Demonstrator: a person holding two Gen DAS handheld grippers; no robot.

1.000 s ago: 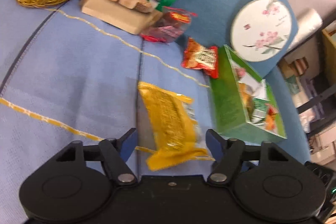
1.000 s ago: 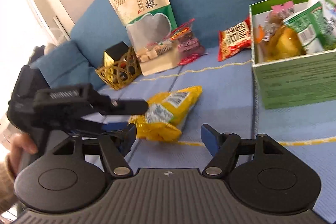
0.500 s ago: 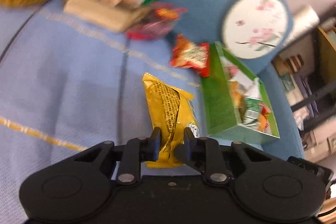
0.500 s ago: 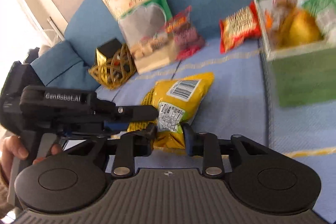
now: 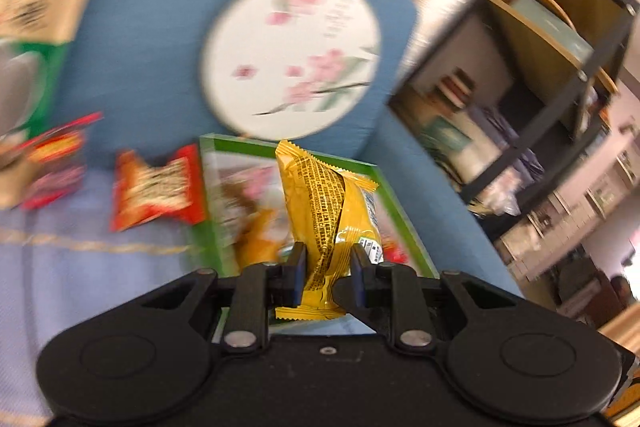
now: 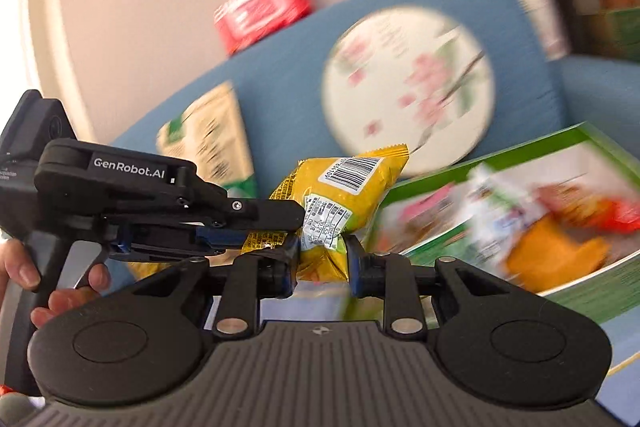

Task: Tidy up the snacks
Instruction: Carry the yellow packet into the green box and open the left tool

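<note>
Both grippers are shut on one yellow snack packet (image 5: pixel 326 215), held in the air. My left gripper (image 5: pixel 326 267) pinches its lower end; the packet stands up in front of the green snack box (image 5: pixel 394 195). In the right wrist view my right gripper (image 6: pixel 322 259) pinches the same yellow packet (image 6: pixel 340 195), with the left gripper's fingers (image 6: pixel 272 215) clamped on it from the left. The green box (image 6: pixel 440 187), holding several snacks, lies just right of and beyond the packet.
A red-orange snack packet (image 5: pixel 154 189) lies left of the box on the blue sofa seat. A round floral fan (image 5: pixel 292 57) leans on the sofa back. A large tan-and-green bag (image 6: pixel 208 139) stands at the left. A dark shelf unit (image 5: pixel 560 67) stands right.
The left gripper closed on the yellow packet, then the right did too. Both lifted it off the seat and carried it toward the green box. Both views swung upward.
</note>
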